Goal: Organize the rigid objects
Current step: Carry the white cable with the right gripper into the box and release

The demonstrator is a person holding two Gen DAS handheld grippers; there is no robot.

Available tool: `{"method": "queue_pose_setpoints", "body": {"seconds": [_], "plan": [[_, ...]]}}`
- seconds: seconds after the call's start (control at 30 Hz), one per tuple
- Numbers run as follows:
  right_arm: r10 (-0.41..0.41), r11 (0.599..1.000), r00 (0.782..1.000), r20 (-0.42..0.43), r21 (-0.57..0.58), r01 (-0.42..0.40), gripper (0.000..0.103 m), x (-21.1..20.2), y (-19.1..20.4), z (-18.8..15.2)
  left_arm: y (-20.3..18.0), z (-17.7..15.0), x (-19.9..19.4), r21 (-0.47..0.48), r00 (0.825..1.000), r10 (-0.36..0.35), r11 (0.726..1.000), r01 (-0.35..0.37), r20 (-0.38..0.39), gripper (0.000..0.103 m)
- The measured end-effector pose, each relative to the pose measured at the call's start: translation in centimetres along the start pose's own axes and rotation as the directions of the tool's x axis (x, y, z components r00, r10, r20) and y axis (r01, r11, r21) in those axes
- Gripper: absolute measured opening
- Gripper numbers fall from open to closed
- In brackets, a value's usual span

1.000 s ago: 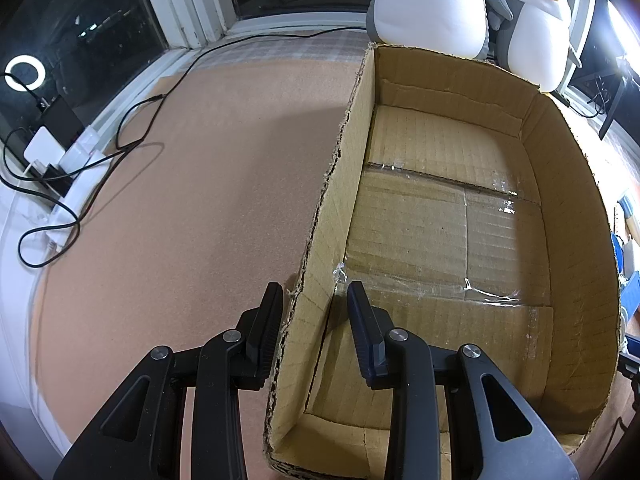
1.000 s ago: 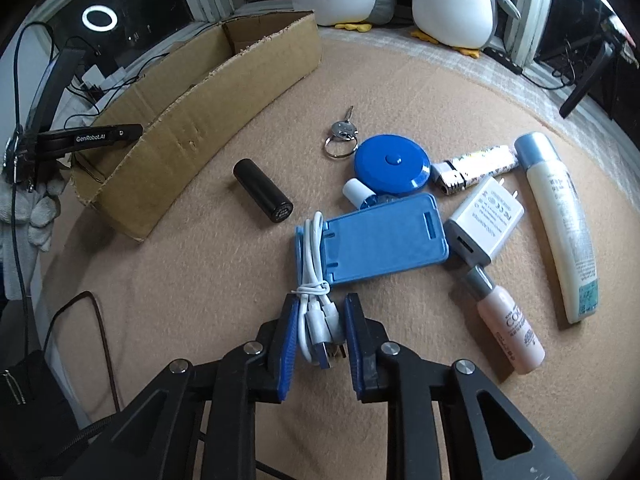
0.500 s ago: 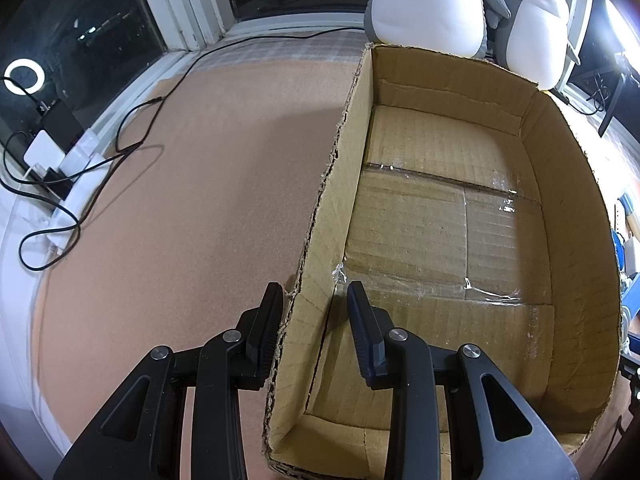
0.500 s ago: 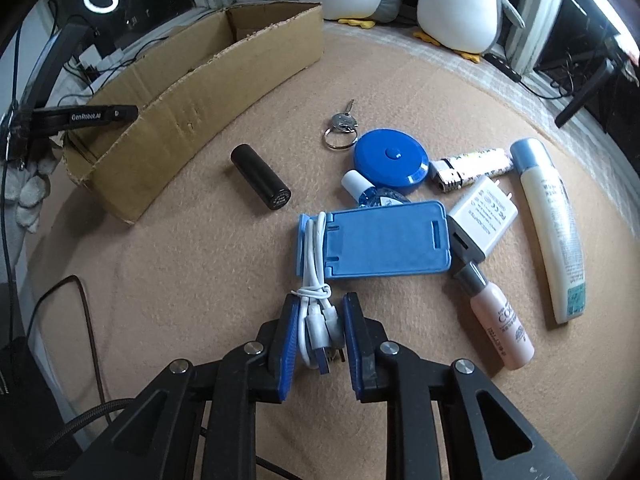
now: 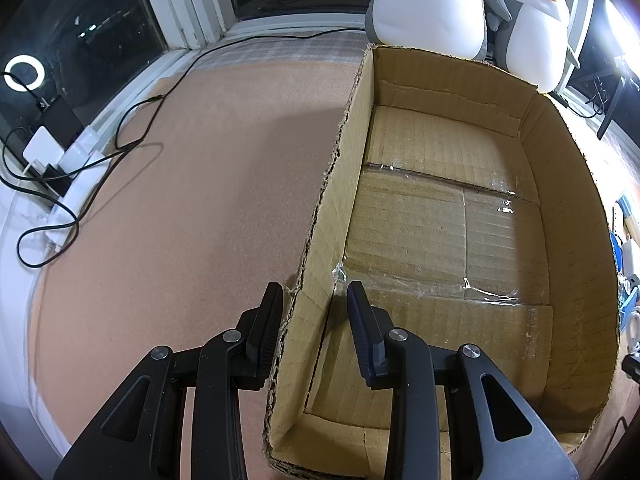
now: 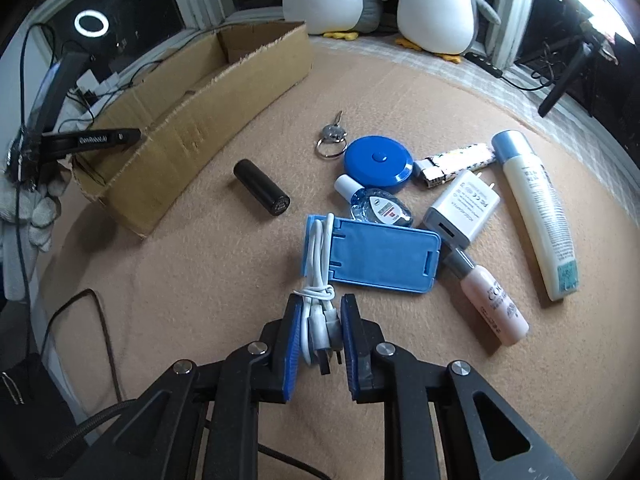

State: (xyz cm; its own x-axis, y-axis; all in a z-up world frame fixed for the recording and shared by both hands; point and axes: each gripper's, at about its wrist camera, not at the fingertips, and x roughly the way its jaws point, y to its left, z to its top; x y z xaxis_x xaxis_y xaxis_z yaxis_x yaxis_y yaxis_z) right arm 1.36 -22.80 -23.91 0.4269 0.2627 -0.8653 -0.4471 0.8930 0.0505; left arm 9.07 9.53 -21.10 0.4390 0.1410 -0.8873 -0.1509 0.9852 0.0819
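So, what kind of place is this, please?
Probably a room at home set up for recording: a felt-covered table stands against dark windows, two plush penguins sit on the sill, and a ring light reflects in the glass.

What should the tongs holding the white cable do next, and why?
Probably lift the white cable and carry it toward the cardboard box. The right tongs have just been closing on the bundle, its far loop rests on the blue stand, and the left tongs are clamped on the box's wall.
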Motion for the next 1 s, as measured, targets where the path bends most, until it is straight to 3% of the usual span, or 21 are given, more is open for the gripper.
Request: {"method": "queue_pose_setpoints", "body": {"seconds": [0.37,0.57,0.83,1.0], "plan": [[0.031,0.999,0.996,0.084,0.018,-0.033,0.017,-2.9,0.8,2.2,0.1,0.0,0.0,-0.004,1.0,-0.006,1.0,0.006,0.0,0.032],[0.058,0.998,0.994,0.089,0.033,-0.061,0.017,-3.2,1.0,2.8,0.2,0.0,0.1,-0.008,1.0,-0.012,1.0,0.012,0.0,0.032],[0.111,0.994,0.98,0.165,-0.035,-0.107,0.017,-4.2,4.7,7.3,0.3,0.0,0.1,-0.005,1.0,-0.017,1.0,0.017,0.0,0.032],[0.143,0.987,0.976,0.167,-0.098,-0.128,0.017,-2.9,8.0,10.1,0.4,0.0,0.1,-0.008,1.0,-0.021,1.0,0.021,0.002,0.032]]}}
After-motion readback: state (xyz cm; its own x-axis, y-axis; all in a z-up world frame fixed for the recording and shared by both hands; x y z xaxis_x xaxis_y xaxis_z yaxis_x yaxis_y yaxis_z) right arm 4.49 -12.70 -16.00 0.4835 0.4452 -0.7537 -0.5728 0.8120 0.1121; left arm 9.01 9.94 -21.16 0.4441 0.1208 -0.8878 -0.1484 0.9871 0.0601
